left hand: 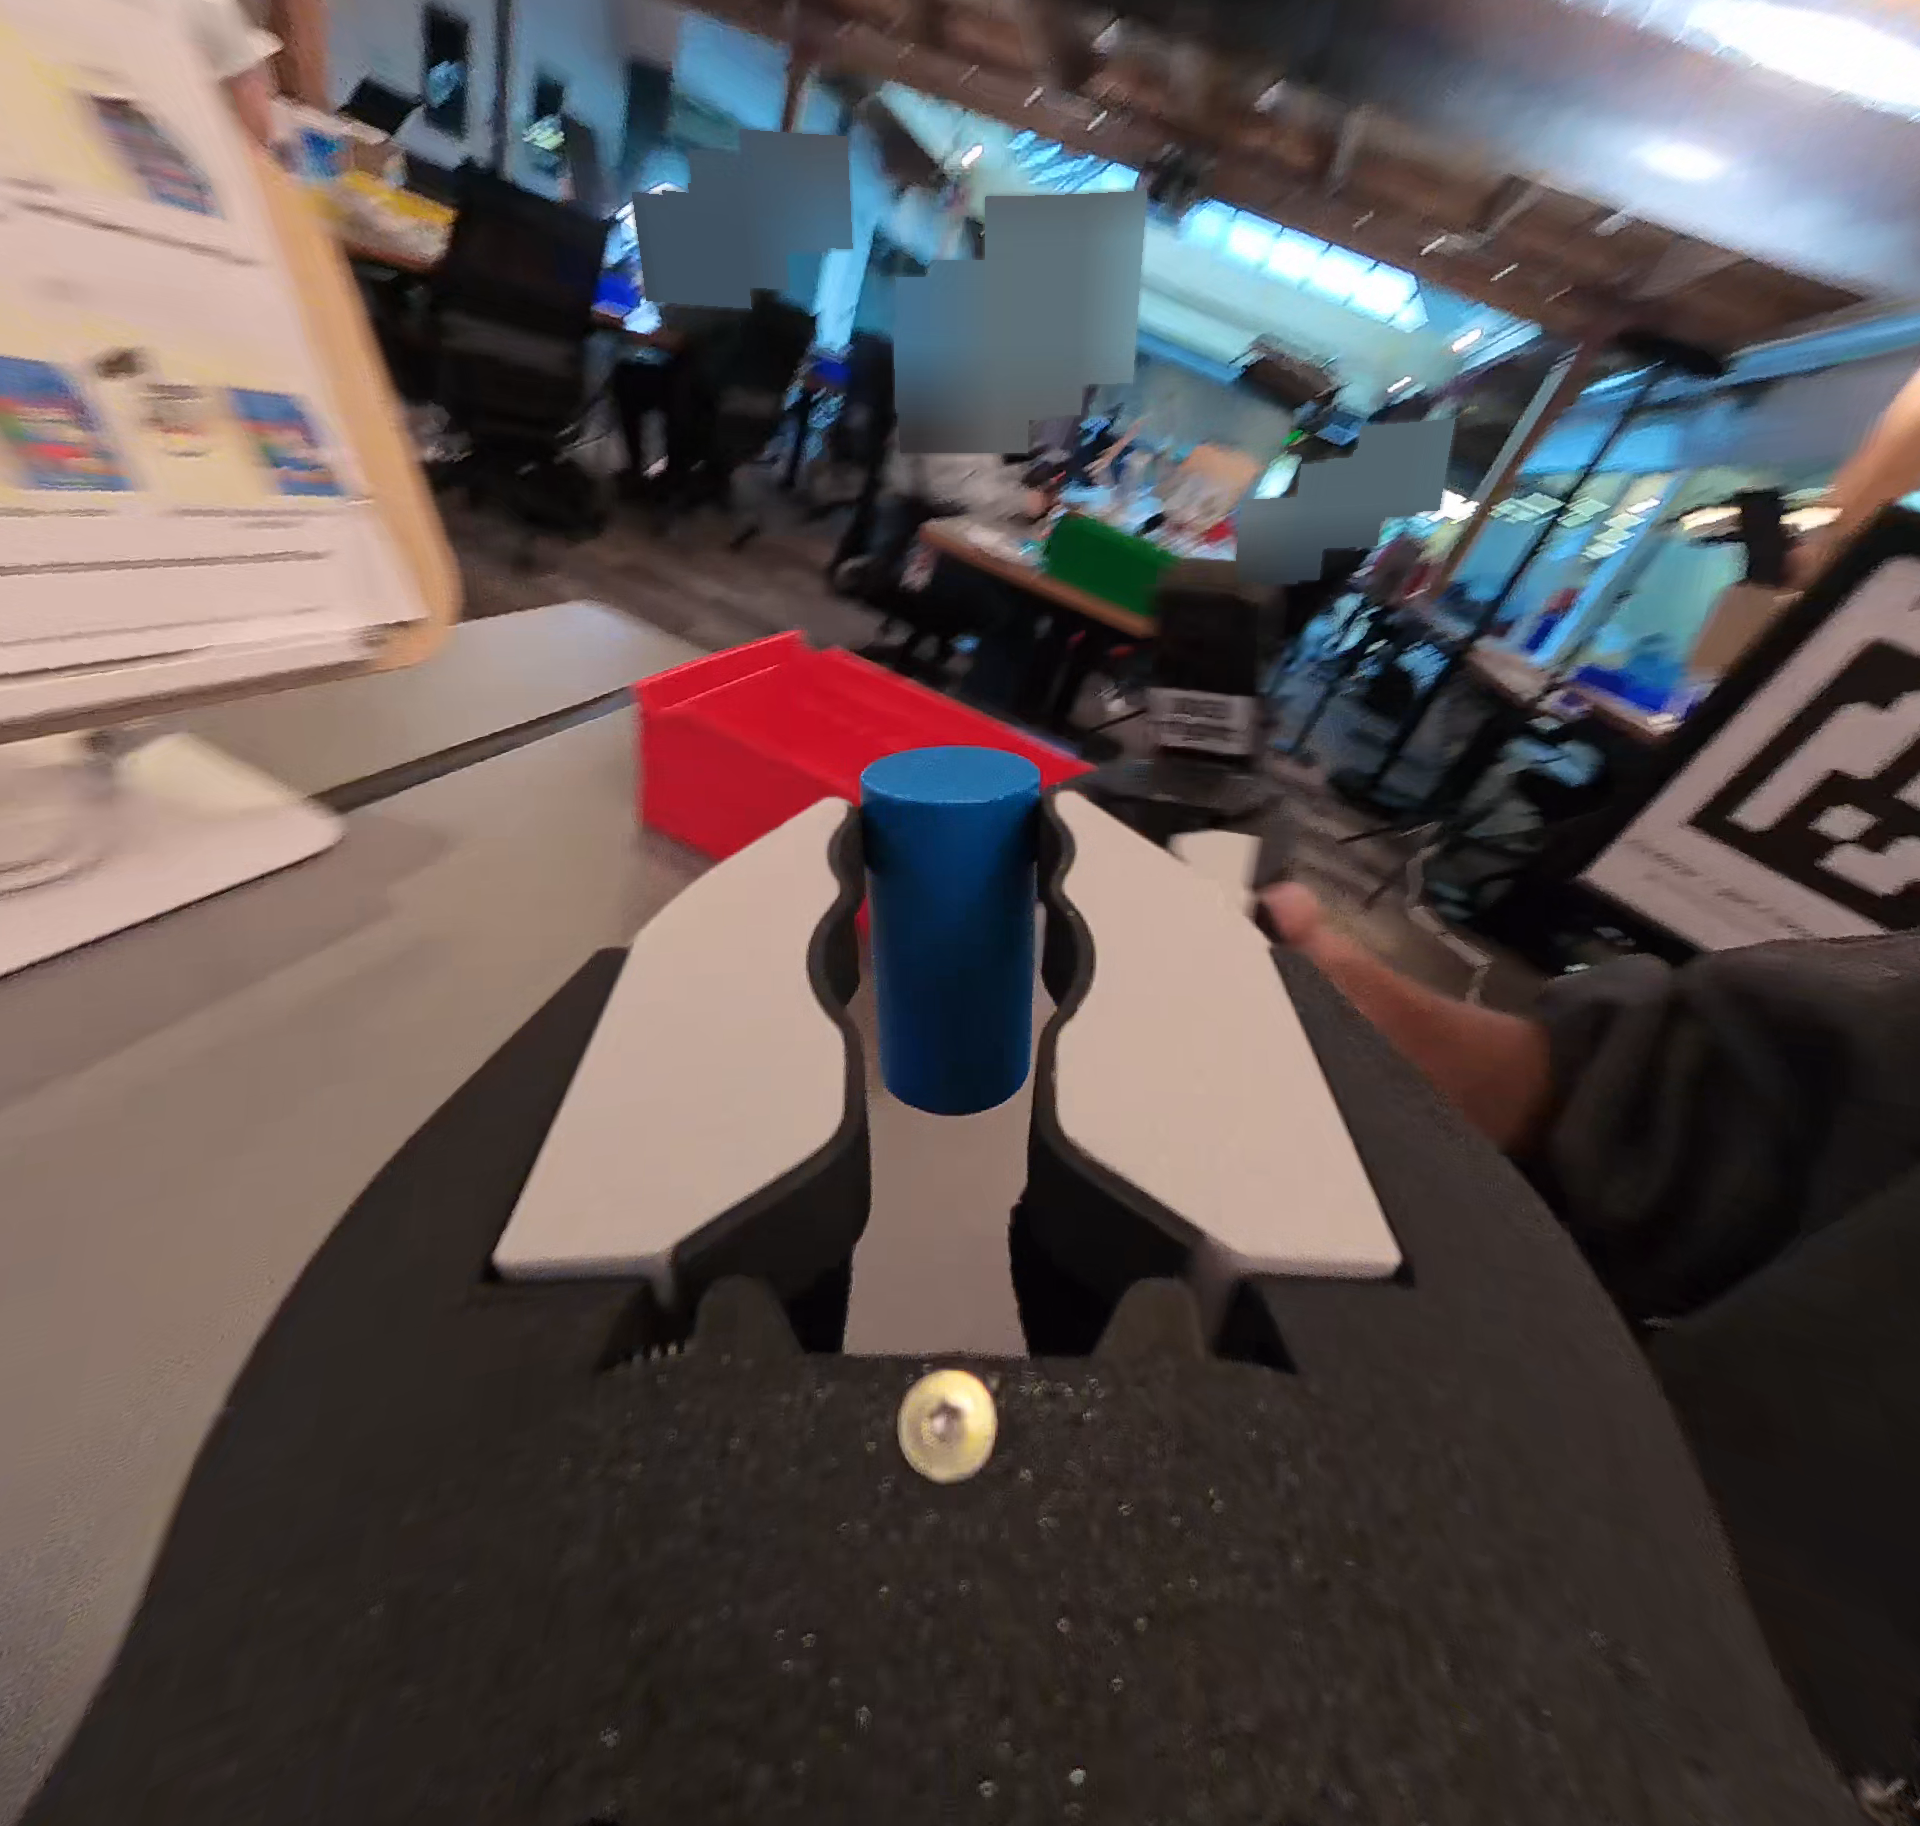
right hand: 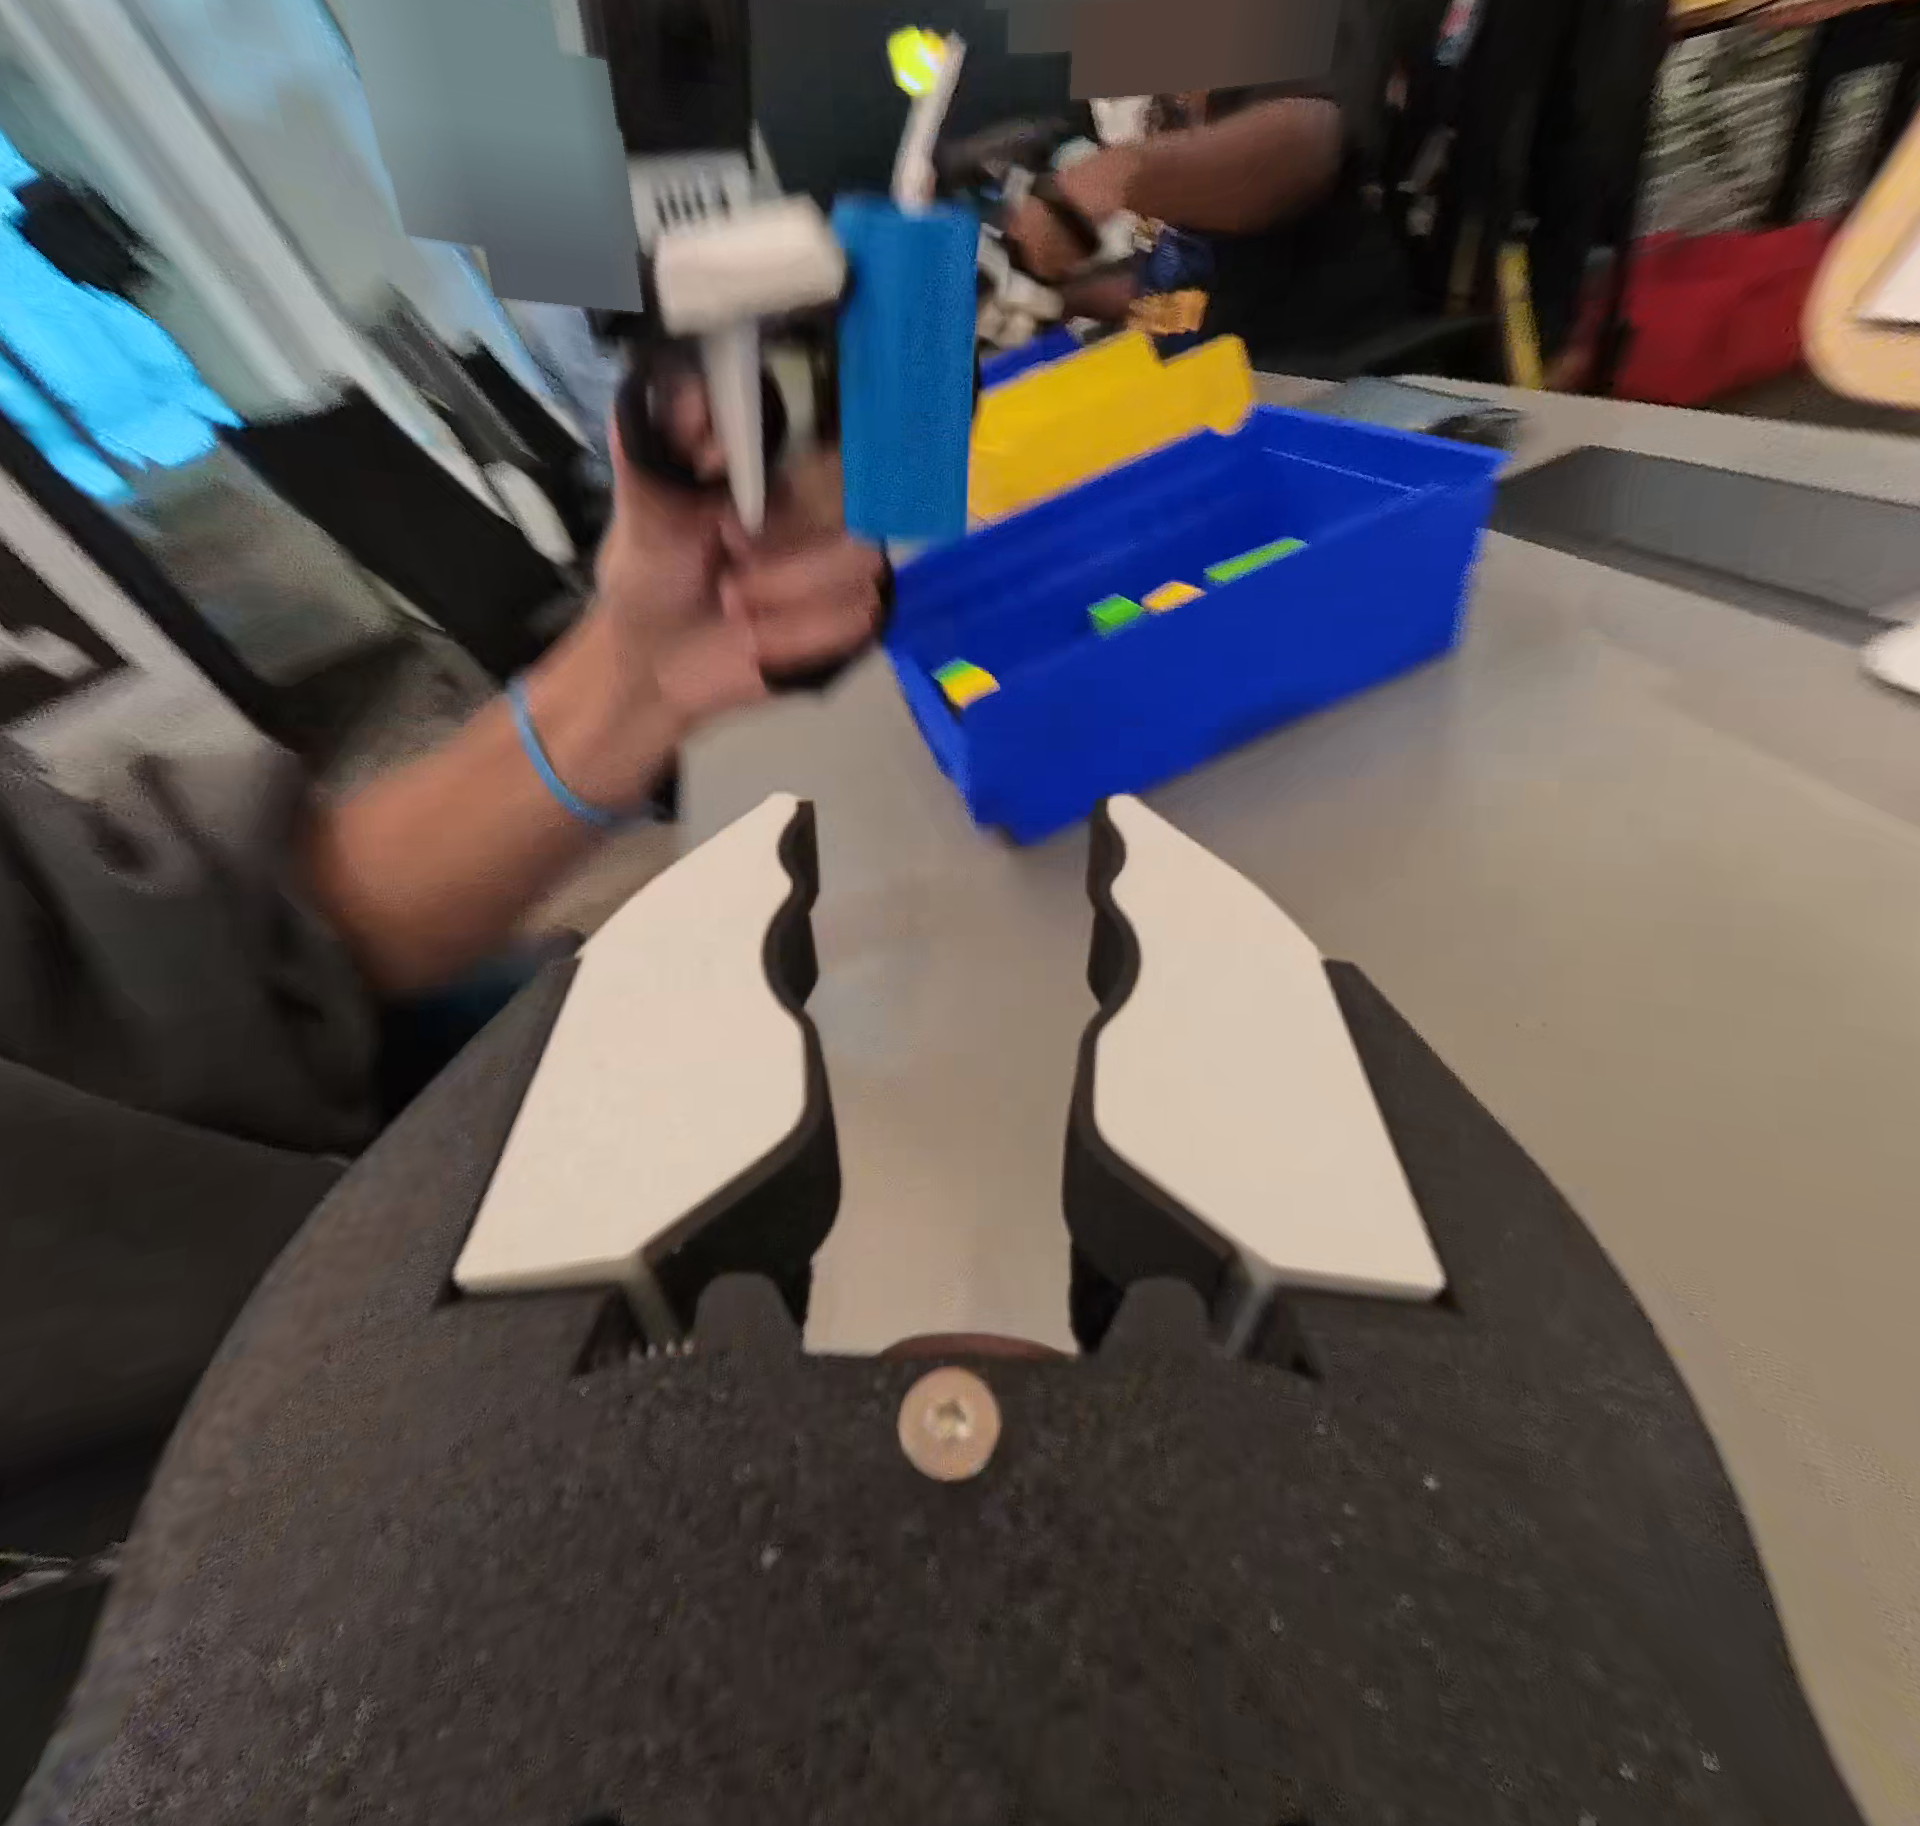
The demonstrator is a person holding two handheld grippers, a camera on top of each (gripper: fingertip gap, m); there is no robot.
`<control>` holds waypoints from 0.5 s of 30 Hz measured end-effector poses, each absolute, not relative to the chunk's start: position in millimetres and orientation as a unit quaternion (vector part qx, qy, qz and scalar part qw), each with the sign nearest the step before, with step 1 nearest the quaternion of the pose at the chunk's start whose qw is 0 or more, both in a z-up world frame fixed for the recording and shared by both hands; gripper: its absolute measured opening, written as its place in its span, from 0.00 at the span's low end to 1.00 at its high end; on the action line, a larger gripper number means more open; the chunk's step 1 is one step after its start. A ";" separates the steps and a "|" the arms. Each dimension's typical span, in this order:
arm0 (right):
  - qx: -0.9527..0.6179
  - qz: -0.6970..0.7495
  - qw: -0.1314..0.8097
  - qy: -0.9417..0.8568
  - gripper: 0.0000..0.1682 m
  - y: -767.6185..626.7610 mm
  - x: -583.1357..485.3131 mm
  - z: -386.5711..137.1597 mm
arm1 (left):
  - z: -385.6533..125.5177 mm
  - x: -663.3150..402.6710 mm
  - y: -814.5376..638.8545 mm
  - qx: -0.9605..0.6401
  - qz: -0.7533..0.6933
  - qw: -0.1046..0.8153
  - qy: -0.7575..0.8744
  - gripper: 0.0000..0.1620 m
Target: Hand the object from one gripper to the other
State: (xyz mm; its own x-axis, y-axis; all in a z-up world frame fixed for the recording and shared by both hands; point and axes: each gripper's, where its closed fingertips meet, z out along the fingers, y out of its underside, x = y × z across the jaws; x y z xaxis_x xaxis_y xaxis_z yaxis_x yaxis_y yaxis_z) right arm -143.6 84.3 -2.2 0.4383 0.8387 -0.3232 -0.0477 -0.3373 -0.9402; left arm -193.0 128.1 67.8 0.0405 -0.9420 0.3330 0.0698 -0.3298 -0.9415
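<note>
Grey tabletop (right hand: 1558,841) beneath me: my left gripper (left hand: 951,841) clamps the upright blue cylinder (left hand: 951,935); my right gripper (right hand: 951,831) gapes empty. Beyond the cylinder, a red bin (left hand: 769,737); beside it, a blue bin (right hand: 1195,696) holding small coloured blocks (right hand: 1117,613).

Matt blue cylinder (left hand: 951,929) — smooth plastic

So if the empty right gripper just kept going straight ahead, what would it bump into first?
Probably the blue bin on the table, just beyond the open right gripper; the blue cylinder sits higher, to the left. Depth is uncertain.
</note>
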 end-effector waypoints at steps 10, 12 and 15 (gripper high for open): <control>-0.611 0.578 0.450 -0.300 0.31 68.4 -172.8 -0.6 | 26.7 -149.6 83.5 -0.552 -0.633 0.390 0.377 0.19; -0.618 0.581 0.443 -0.290 0.31 71.7 -173.9 -9.9 | 27.5 -148.1 83.5 -0.548 -0.641 0.389 0.370 0.19; -0.589 0.627 0.435 -0.266 0.21 70.4 -172.5 -7.6 | 24.7 -143.0 79.6 -0.550 -0.639 0.385 0.375 0.19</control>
